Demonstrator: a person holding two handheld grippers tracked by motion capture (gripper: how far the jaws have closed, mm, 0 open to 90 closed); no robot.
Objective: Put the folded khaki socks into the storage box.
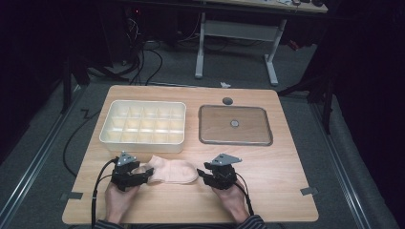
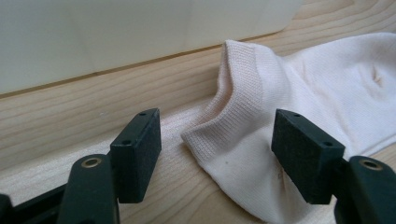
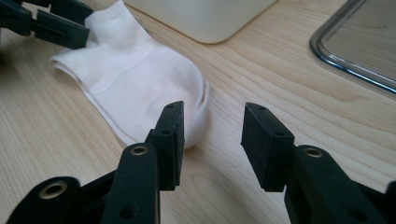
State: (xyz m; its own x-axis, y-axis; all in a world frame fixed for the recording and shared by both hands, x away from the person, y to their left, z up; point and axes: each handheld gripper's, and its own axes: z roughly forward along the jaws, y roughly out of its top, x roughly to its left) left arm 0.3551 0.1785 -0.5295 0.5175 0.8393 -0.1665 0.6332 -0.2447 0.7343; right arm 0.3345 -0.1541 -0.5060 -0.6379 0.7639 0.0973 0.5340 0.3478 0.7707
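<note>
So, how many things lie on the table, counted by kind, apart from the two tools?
Sock: 1
Compartment box: 1
Metal tray: 1
Small round dark disc: 1
Total: 4

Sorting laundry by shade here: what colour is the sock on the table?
Pale pinkish cream, plain with a ribbed cuff; the sock shows best in the left gripper view.
</note>
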